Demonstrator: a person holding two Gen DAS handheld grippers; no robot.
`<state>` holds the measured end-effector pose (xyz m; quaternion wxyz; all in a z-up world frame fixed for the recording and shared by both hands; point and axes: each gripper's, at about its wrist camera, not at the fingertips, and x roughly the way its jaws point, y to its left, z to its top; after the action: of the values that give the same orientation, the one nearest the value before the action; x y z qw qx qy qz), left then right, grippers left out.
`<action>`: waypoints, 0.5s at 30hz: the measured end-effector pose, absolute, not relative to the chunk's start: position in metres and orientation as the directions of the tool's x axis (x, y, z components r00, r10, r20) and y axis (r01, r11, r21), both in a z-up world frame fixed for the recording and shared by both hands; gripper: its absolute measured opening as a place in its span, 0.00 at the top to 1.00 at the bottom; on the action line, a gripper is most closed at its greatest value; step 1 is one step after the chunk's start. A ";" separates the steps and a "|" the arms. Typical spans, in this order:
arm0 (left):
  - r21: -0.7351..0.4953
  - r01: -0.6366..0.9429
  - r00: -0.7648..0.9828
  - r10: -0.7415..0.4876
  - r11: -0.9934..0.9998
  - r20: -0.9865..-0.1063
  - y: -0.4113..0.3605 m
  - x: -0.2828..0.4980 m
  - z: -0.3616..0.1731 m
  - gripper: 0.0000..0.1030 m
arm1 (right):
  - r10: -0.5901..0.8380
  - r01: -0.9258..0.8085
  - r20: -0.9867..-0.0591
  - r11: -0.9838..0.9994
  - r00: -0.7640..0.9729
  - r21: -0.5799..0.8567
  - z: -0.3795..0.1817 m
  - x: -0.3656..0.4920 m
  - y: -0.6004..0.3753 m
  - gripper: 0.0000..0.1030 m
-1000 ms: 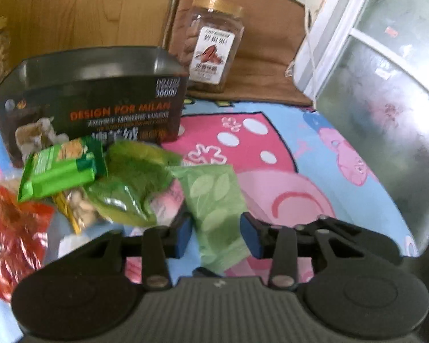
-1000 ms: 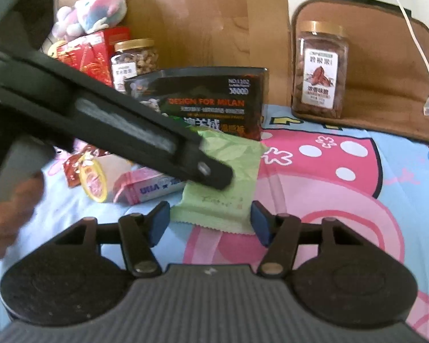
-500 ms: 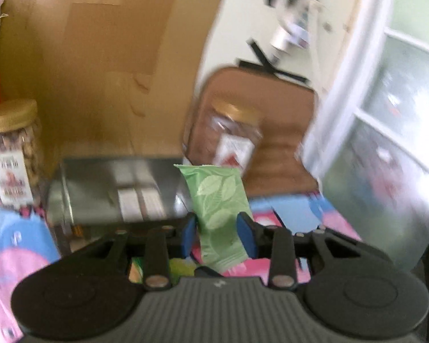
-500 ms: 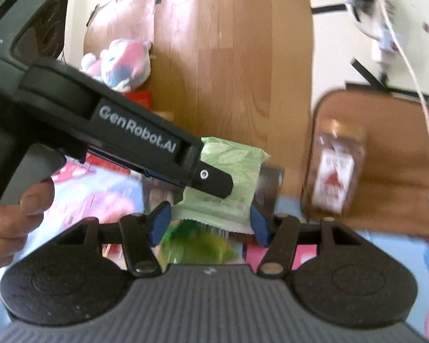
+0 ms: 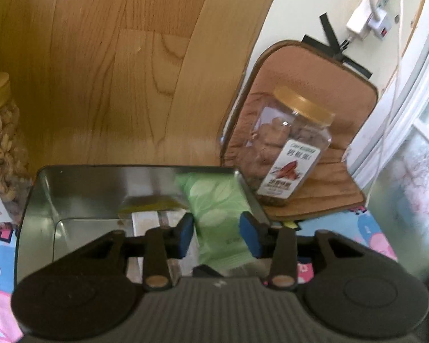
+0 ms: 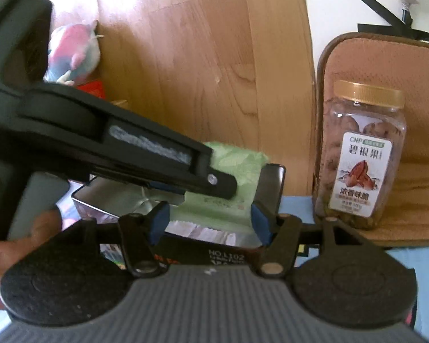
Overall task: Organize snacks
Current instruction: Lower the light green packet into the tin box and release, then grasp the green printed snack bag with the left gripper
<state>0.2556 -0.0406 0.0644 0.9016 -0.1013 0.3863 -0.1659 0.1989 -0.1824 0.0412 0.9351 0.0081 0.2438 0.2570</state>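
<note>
A pale green leaf-print snack packet (image 5: pixel 217 200) stands in the right end of the open dark tin box (image 5: pixel 100 183), leaning by its right wall. My left gripper (image 5: pixel 216 235) straddles the packet's lower part; its jaws are opening and the blue pads no longer clearly press it. A yellowish packet (image 5: pixel 151 208) and white ones lie in the box beside it. In the right wrist view the left gripper (image 6: pixel 220 185) reaches across the packet (image 6: pixel 237 165) over the box (image 6: pixel 271 183). My right gripper (image 6: pixel 210 223) hovers open at the box's front edge, holding nothing.
A gold-lidded pecan jar (image 5: pixel 291 154) (image 6: pixel 360 157) stands right of the box against a brown cushion (image 5: pixel 329 85). A nut jar (image 5: pixel 0 143) is at the left. A wooden board backs the scene. A plush toy (image 6: pixel 74 48) and a hand (image 6: pixel 14 254) are at the left.
The left gripper lifted the green packet off the cartoon mat and carried it forward into the box, then widened its jaws. The right gripper followed forward to the box's front.
</note>
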 end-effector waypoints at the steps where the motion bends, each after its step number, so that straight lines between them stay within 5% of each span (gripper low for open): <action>1: -0.298 0.215 0.645 -0.364 0.930 -0.671 -0.042 0.256 0.063 0.59 | 0.483 -0.477 -0.444 0.869 0.755 0.135 0.044 0.197 -0.182 0.33; 3: -0.291 0.215 0.643 -0.360 0.932 -0.676 -0.040 0.255 0.062 0.59 | 0.463 -0.461 -0.411 0.880 0.785 0.110 0.046 0.188 -0.182 0.26; 8: -0.337 0.246 0.687 -0.409 0.909 -0.601 -0.009 0.215 0.081 0.58 | 0.477 -0.459 -0.337 0.878 0.811 0.139 0.054 0.155 -0.195 0.28; 11: -0.379 0.255 0.715 -0.438 0.889 -0.545 0.022 0.181 0.086 0.56 | 0.548 -0.495 -0.332 0.837 0.768 0.234 0.050 0.130 -0.206 0.39; 15: -0.393 0.183 0.699 -0.400 0.901 -0.592 0.052 0.155 0.061 0.56 | 0.629 -0.549 -0.420 0.777 0.654 0.308 0.029 0.125 -0.191 0.51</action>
<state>0.1552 0.0520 0.0607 0.9089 -0.1538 0.3530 -0.1602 0.1250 -0.1906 0.0294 0.9062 0.0772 0.2592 0.3250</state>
